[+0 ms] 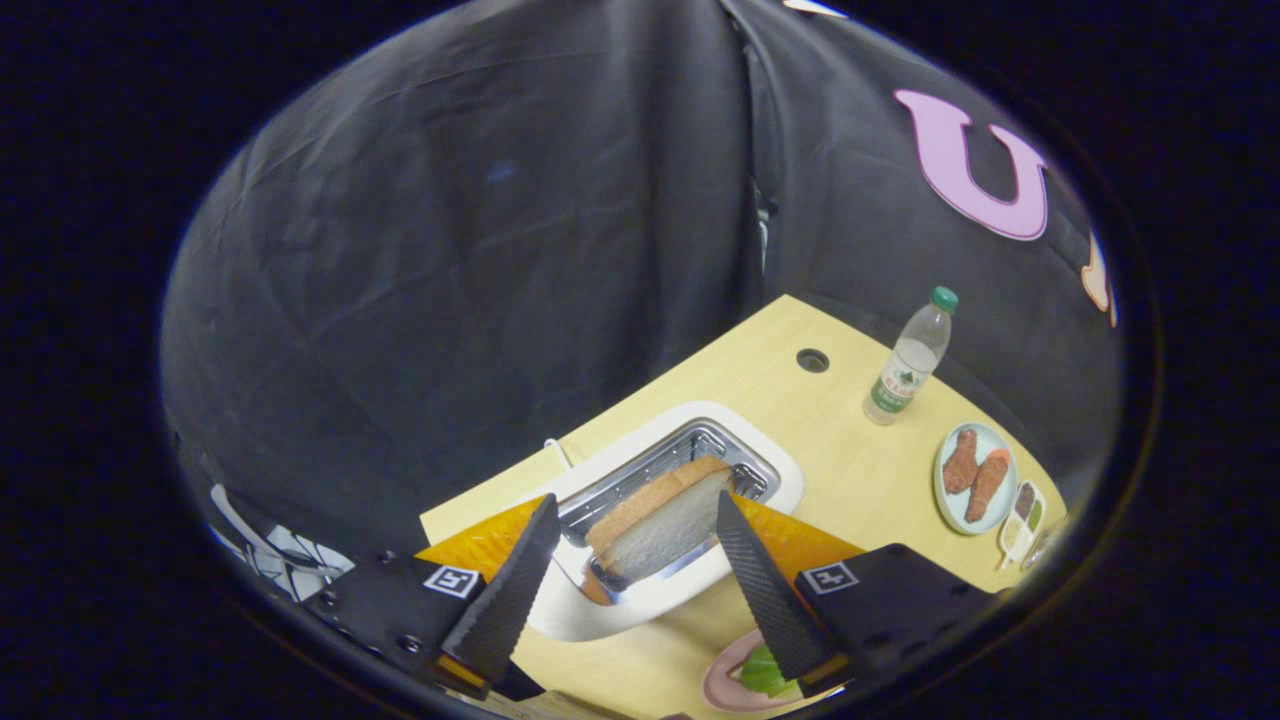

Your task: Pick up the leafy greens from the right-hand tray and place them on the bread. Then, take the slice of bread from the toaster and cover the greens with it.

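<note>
Bread slice [660,520] in toaster [680,500], between spread tongs [637,520] fingers, untouched.

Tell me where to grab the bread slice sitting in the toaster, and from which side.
Grip the bread slice by its raised top edge, coming straight down from above. It stands on edge in the toaster slot, so only the top is exposed. The gripper is open, its fingers either side of it.

The pale wooden bench [850,470] carries a white toaster [690,590], a water bottle [909,360], a plate of fried chicken [975,478], a sauce dish [1022,515] and a pink plate [722,685].
</note>
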The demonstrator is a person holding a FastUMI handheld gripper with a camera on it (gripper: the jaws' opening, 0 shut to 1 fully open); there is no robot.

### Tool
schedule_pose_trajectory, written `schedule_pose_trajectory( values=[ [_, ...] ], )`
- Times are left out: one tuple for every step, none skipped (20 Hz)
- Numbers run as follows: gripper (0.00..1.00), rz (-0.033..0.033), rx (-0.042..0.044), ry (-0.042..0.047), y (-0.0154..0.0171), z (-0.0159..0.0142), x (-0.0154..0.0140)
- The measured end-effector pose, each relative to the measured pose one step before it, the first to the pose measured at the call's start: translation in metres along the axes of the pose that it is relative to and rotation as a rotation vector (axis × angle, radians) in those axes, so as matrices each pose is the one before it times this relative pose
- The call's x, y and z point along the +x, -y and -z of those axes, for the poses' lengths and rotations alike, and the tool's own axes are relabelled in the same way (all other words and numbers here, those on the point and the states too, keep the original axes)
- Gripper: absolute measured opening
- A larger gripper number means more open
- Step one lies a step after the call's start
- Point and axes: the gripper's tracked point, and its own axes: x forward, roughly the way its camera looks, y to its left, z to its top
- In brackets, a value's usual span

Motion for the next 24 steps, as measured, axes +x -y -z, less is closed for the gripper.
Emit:
schedule_pose_trajectory(
  values=[
    [1.0, 0.00443, 0.01477, -0.01568, 0.00286, 0.00314, 0.00381],
    [1.0, 0.00218, 0.01503, -0.01156, 0.00205, 0.00091, 0.00452],
    [1.0, 0.00327, 0.01324, -0.0097, 0.00054, 0.00118, 0.00363],
    [0.99, -0.00102, 0.01241, -0.00932, 0.00092, 0.00063, 0.00295],
    [0.98, -0.00031, 0.00791, -0.00571, 0.0, 0.00024, 0.00294],
    [0.98, 0.0043, 0.00407, -0.0083, 0.00226, 0.00084, 0.00261],
    [0.98, 0.00958, -0.00172, -0.009, 0.00247, 0.00332, 0.00309],
    [0.98, 0.0049, -0.00667, -0.00338, 0.00219, 0.00077, 0.00041],
    [0.97, 0.00143, -0.00481, 0.00075, 0.00021, -0.00002, -0.00002],
    [0.97, -0.00006, -0.00074, -0.00284, -0.00073, 0.00016, -0.00019],
    [0.88, 0.00226, -0.001, -0.00286, 0.00119, 0.00265, 0.00017],
    [0.78, -0.00265, 0.00112, -0.00709, 0.00171, 0.00018, -0.00175],
    [0.69, -0.00279, 0.00429, -0.01188, 0.00001, 0.00281, -0.00015],
    [0.6, 0.0131, 0.00842, -0.01066, 0.00512, 0.00214, -0.00134],
    [0.5, -0.0119, 0.01094, -0.00825, -0.00175, 0.00122, -0.00263],
    [0.41, -0.00846, 0.00069, -0.00562, 0.00022, -0.00059, -0.00163],
    [0.32, -0.02088, 0.01983, 0.00225, -0.00137, 0.00116, 0.00369],
    [0.22, -0.0253, 0.01503, -0.01222, -0.00608, 0.00437, -0.00067],
    [0.13, -0.01605, -0.00054, 0.00752, 0.00041, -0.00419, -0.00931],
    [0.13, -0.00366, 0.00394, 0.01248, 0.00166, -0.00291, -0.00508],
    [0.13, -0.0079, 0.00974, 0.01858, -0.00202, -0.00312, -0.00452],
    [0.13, -0.01169, 0.00242, 0.01422, -0.00162, -0.00338, -0.00453],
    [0.13, -0.0037, 0.0048, 0.01565, 0.00047, -0.00309, -0.00485],
    [0.13, -0.00738, 0.00708, 0.01101, 0.00084, -0.00272, -0.00537]
  ],
)
